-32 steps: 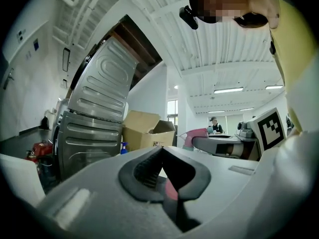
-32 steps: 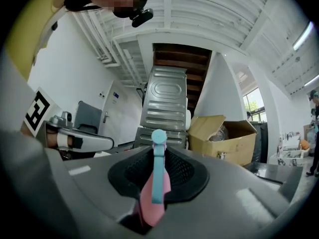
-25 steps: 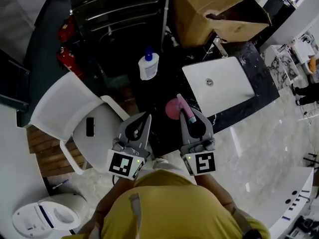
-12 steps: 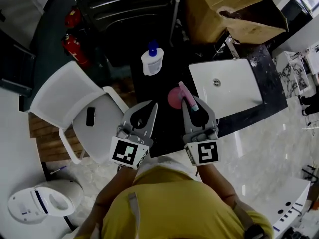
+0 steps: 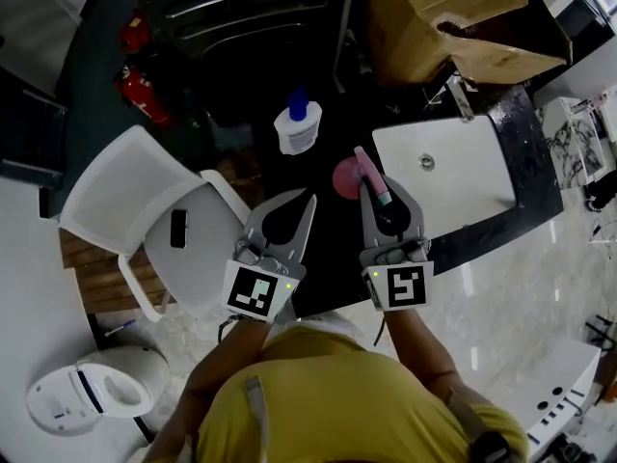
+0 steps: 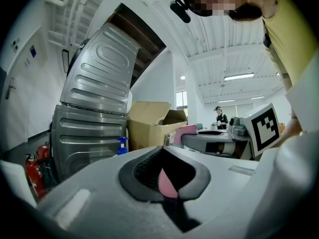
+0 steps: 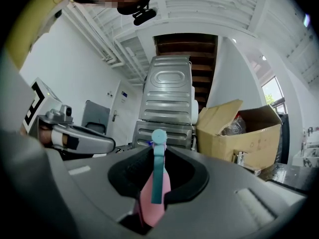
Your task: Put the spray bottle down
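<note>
While the right gripper [image 5: 384, 189] pinches the spray bottle [image 5: 345, 177] at its neck, the body sticks out just past the fingertips, long axis seemingly along the jaws, dark counter [image 5: 333, 234] below. Left gripper [image 5: 307, 201] alongside, fingers pressed together, farther off.

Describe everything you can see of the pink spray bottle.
The spray bottle is pink and looks like plastic, with a teal trigger head on top. It stands roughly upright, clamped between the jaws of the right gripper, its round body showing beside them over the dark countertop. Only the jaws visibly touch it. Whether it rests on the countertop cannot be told.
</note>
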The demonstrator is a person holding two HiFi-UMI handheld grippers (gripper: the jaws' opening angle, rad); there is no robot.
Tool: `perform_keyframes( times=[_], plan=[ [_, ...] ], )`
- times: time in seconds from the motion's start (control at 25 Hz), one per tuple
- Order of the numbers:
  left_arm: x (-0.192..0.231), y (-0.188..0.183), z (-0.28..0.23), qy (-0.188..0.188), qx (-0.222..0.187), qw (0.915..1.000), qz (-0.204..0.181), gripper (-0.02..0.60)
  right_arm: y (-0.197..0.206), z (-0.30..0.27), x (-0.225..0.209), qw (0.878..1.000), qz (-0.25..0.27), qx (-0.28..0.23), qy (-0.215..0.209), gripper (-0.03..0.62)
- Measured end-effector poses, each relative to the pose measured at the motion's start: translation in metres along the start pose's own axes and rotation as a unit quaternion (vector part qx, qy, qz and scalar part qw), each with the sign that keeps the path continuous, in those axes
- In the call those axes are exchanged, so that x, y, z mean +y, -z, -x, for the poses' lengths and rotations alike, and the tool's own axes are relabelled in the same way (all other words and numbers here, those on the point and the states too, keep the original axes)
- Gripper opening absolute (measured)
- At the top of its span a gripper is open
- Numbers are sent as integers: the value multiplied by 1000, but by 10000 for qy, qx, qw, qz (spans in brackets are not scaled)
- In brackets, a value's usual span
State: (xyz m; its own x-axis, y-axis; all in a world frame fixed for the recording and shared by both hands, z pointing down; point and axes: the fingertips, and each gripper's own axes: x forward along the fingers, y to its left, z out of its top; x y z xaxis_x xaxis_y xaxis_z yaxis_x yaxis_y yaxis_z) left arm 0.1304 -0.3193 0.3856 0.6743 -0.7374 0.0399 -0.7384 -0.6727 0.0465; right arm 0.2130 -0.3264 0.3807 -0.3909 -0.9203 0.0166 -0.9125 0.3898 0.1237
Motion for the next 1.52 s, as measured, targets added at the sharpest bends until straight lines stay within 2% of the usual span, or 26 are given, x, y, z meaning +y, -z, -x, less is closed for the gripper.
perform_keyframes(
  times=[0.2,0.76,1.52],
  plan=[
    [8,8,-16,12,108,9999,7,0,10,-22,-18,9998,80,-156,92,63],
    [25,25,-42,-84,325,9994,115,0,34,-75,-47,9999,31,80,97,63],
    [25,34,-37,-219,437,9986,202,0,54,-84,-60,9992,-238,298,126,64]
  ],
)
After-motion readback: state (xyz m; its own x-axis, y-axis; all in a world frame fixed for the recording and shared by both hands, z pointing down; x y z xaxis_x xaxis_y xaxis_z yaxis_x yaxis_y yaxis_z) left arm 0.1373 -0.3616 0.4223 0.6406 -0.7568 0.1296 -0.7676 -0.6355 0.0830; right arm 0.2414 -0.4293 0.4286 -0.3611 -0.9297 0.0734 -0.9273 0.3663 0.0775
